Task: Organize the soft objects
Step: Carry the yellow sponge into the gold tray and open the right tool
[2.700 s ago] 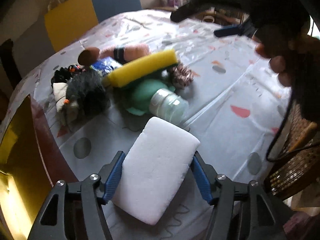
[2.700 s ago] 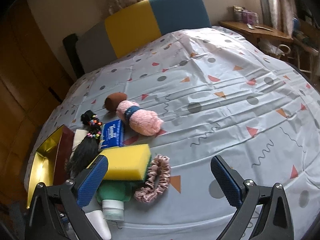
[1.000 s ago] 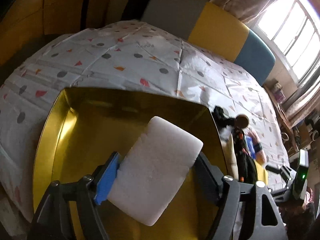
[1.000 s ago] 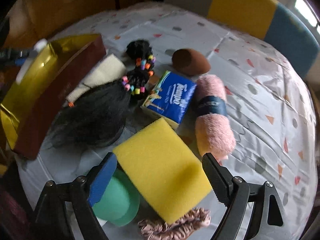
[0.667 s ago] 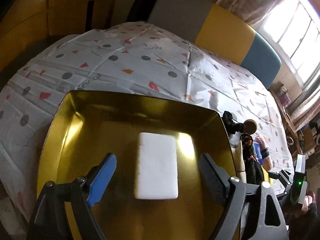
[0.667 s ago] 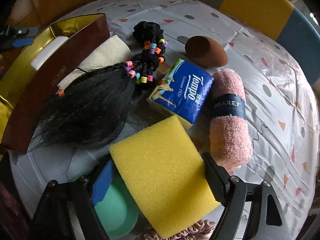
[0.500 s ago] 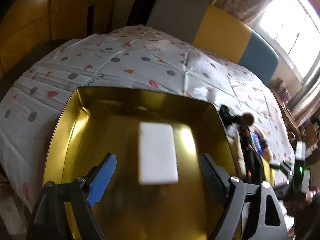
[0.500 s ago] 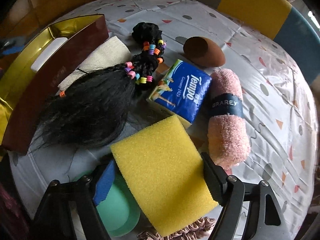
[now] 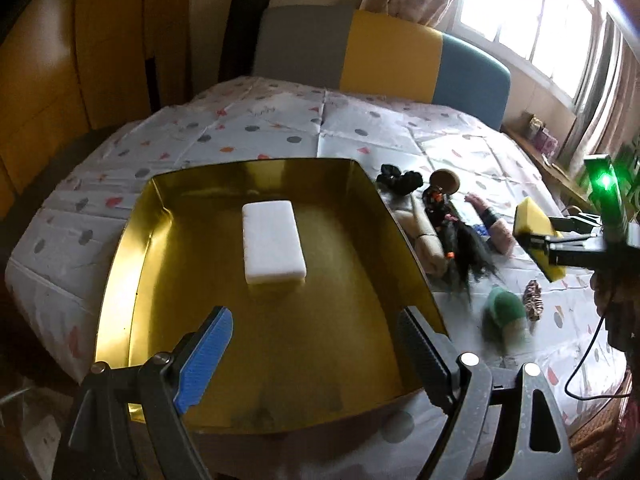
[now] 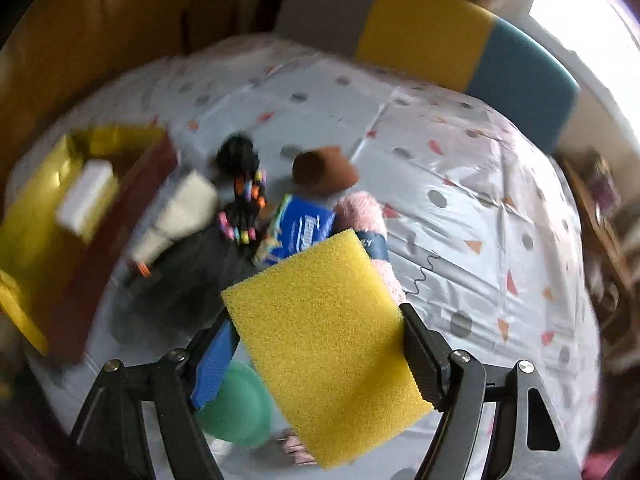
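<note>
You are mid-transfer: your right tongs (image 10: 316,354) are clenching the yellow sponge (image 10: 328,328), lifted clear of the bench (image 10: 460,152). Your left tongs (image 9: 316,354) are hanging released over the gold tray (image 9: 132,248), centre frame, where the white sponge (image 9: 273,242) is lying. Next, carry the yellow sponge over that tray.

most of the gold tray (image 9: 132,264) floor is left bare around the white sponge (image 9: 273,247), so room is offered above it. its right wall is crowded by the black wig (image 9: 460,248), pink towel roll (image 9: 498,232) and green bottle (image 9: 505,312). the far tablecloth (image 9: 280,128) is left unobstructed.
</note>
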A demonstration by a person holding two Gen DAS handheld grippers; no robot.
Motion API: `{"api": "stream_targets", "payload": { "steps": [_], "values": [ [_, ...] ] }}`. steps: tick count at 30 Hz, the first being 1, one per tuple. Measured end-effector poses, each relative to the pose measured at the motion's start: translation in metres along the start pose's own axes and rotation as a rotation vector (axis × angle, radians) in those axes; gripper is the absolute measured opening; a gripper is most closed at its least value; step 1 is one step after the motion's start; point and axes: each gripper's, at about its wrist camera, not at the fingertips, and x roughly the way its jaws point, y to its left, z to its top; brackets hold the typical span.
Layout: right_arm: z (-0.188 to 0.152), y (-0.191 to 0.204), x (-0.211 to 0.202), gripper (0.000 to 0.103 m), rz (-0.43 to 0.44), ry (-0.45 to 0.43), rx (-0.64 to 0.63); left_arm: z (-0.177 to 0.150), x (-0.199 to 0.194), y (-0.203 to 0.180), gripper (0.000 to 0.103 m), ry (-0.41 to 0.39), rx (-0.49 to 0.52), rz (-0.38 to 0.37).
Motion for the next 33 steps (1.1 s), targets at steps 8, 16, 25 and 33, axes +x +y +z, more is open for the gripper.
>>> {"api": "stream_targets", "payload": {
  "steps": [8,16,25,33],
  "values": [
    [0.006,0.062,-0.027,0.078,0.280,-0.017,0.183,-0.008,-0.028,0.014,0.086,-0.036,-0.053,0.042],
    [0.018,0.157,-0.023,0.078,0.397,-0.002,0.149,-0.015,-0.050,0.041,0.087,-0.081,-0.100,0.076],
    [0.027,0.185,0.006,0.078,0.322,0.026,0.162,-0.022,-0.054,0.064,0.086,-0.088,-0.147,0.110],
    [0.036,0.192,0.010,0.078,0.252,0.001,0.161,-0.028,-0.054,0.075,0.086,-0.089,-0.176,0.125]
  ]
}}
